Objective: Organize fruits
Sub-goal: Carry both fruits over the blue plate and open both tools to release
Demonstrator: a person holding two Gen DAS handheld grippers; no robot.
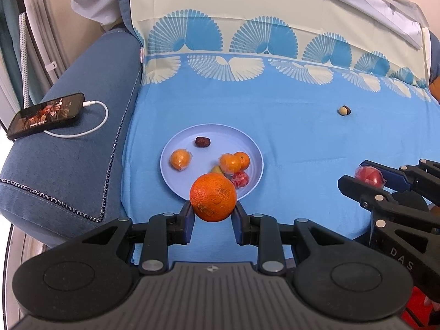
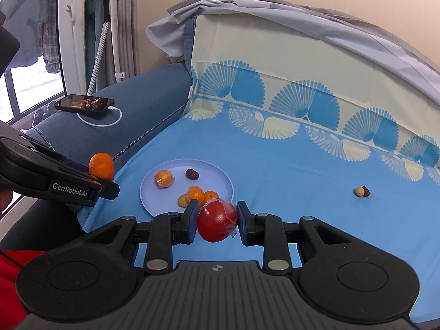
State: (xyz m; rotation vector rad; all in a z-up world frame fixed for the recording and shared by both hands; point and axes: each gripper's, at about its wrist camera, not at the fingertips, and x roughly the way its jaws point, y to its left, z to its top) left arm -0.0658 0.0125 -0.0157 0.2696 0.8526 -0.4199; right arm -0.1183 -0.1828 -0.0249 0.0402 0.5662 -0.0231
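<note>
So both hands are loaded right now. My left tool (image 1: pixel 213 210) is clamped on a big orange (image 1: pixel 213 197), its blue pads pressed against both sides, and it's hanging just in front of the near edge of the plate (image 1: pixel 176 176). My right tool (image 2: pixel 217 218) is closed on a red apple (image 2: pixel 217 221) that looks wrapped in clear film, also squeezed between both pads, up off the sheet and just on the near right side of the plate. In the left view you can see the right tool off to the side with the apple poking out of it, and in the right view the left tool shows up at the left edge with the orange sticking up from it. The plate is light blue and sits on the blue sheet (image 1: pixel 288 137) covering the sofa seat. On it there's a small wrapped orange (image 1: pixel 180 159) on the left, a dark date (image 1: pixel 203 142) toward the back, two more small oranges (image 1: pixel 233 161) touching each other, a little yellowish fruit (image 2: pixel 182 200) next to them, and a small red wrapped thing (image 1: pixel 240 179) that I can't really identify. Well apart to the right, two tiny round bits (image 1: pixel 344 110) lie on the sheet, one tan and one dark, touching. On the sofa arm (image 1: pixel 82 151) a phone (image 1: pixel 46 115) lies with its screen lit and a white cable (image 1: pixel 96 121) plugged in.
</note>
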